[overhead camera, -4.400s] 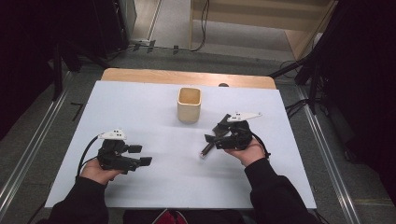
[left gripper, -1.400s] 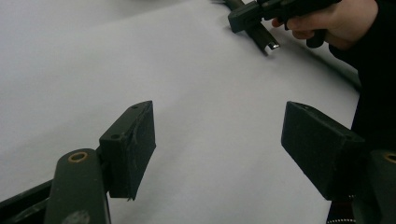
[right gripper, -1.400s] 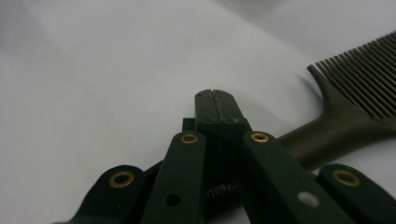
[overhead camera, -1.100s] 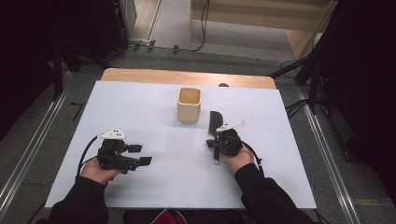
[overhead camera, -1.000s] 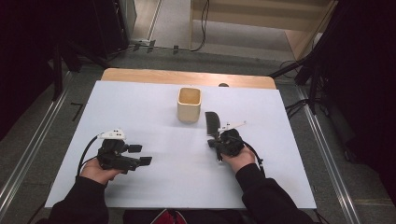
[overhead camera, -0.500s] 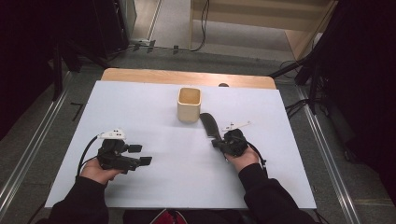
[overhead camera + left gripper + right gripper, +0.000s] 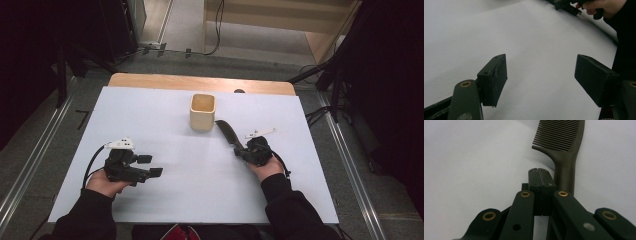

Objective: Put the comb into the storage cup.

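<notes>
Just beside the fingers [image 7: 535,180] of the right gripper [image 7: 240,151] lies a dark comb [image 7: 229,134]. A few seconds ago its teeth end pointed down and away from the cup [image 7: 202,112]. A second ago it pointed straight up the table [image 7: 150,115]. Now it leans over toward the cup, and its tip is near the cup's bottom corner. The right hand has moved only a little, so the comb has mostly swung round. I think this means the comb is being brought to the cup, but it is not in it yet.

From the right gripper view, the two fingers are pressed tight together with nothing between them. The comb's handle [image 7: 564,177] runs along one side of them and goes under the gripper's arm. It looks like it touches that side, but I cannot tell for sure. So the comb is not pinched. To lift it into the cup, the fingers would have to open and take the handle.

The left gripper [image 7: 150,165] rests low on the table, well apart from the comb. Its fingers [image 7: 495,75] are spread wide, with only bare table between them.
</notes>
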A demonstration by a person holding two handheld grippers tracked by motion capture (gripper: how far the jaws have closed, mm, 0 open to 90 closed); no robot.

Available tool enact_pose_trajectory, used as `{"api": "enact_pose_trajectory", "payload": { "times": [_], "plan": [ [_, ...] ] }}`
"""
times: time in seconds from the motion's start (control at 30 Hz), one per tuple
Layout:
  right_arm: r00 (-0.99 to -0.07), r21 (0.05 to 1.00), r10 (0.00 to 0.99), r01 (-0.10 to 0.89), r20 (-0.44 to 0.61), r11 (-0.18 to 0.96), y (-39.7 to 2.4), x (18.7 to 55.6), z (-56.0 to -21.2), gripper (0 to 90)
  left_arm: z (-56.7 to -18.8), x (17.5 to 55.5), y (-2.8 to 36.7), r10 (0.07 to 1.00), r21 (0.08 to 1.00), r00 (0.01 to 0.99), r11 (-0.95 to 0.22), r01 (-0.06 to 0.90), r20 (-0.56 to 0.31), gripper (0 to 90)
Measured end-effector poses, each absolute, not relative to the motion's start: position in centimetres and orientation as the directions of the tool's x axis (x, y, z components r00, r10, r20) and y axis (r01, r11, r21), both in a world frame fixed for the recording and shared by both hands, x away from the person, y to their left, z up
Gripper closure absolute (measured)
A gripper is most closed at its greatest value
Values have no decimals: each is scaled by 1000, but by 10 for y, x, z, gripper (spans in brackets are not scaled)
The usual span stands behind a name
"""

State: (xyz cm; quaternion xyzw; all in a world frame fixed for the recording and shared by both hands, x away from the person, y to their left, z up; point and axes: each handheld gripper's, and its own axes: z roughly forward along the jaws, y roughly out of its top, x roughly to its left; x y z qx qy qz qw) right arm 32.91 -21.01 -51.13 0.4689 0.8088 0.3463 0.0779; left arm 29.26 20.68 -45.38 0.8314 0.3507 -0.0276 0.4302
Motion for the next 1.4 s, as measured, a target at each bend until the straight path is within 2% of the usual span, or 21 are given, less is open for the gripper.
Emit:
{"api": "enact_pose_trajectory", "payload": {
  "times": [0.3,0.63,0.97,1.23,1.4],
  "plan": [
    [-548,623,819,704,170,341,-218,331,-509,877,-454,292,207,560,696,752,-384,607,-347,265],
    [-519,620,836,719,180,313,-228,334,-509,876,-454,293,207,559,696,752,-383,607,-348,265],
    [-548,646,812,697,200,311,-227,322,-496,841,-454,293,207,559,696,753,-383,607,-348,265],
    [-587,707,773,651,240,275,-231,311,-478,661,-454,293,207,560,696,752,-383,607,-348,266],
    [-602,725,754,639,263,258,-235,304,-472,471,-454,293,207,562,695,751,-384,607,-346,265]
  ]
}}
